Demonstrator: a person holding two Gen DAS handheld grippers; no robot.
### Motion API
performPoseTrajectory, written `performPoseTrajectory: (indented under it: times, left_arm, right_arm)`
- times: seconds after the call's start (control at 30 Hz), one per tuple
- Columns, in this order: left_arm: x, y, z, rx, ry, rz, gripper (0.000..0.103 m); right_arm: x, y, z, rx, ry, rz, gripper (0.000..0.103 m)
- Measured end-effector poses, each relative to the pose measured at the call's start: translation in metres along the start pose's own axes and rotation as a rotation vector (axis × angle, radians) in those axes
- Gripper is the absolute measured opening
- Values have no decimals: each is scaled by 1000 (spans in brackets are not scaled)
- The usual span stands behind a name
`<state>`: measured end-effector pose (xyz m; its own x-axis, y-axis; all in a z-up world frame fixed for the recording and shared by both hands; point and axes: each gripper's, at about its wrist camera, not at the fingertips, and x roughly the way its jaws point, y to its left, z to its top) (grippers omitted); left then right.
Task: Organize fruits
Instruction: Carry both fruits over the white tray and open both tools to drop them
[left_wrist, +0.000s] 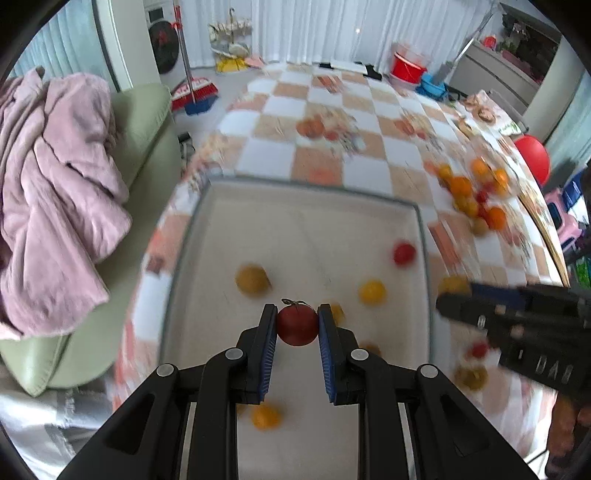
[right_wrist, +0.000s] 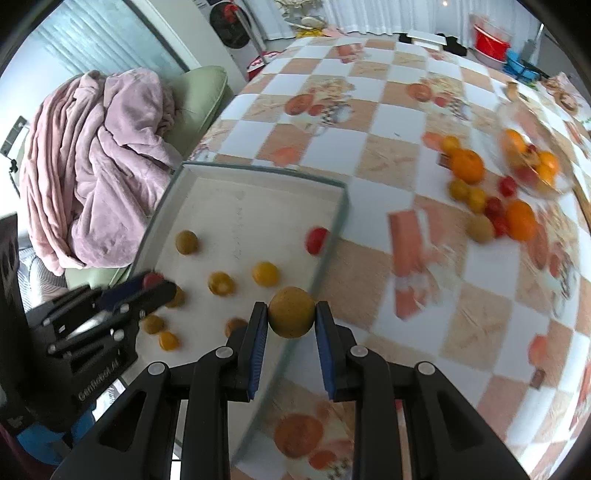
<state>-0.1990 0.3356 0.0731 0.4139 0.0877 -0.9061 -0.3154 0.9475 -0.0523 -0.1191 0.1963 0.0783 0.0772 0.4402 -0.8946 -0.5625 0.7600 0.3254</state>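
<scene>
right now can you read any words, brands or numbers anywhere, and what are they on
"GenRobot.AI" on the black body of the left tongs, seen in the right wrist view; the letters are slightly blurred.
Raised marks on the body of the right tongs, in the left wrist view: too blurred to read.
The tablecloth has fruit pictures and no legible text.
Nothing readable on the tray or the fruit.
</scene>
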Motion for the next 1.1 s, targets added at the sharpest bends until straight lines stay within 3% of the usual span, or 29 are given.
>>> performPoseTrajectory:
  times: [0.3,0.6,1.1]
  left_arm:
    - [48,22,45,2,2,59,23]
    - [73,30,45,2,43,88,23]
    - [79,26,47,20,39,87,24]
  right_arm:
    - [32,14,40,-18,-13,0,28]
    - [54,16,49,-40,15,-38,28]
    - [71,20,53,-66,48,-62,29]
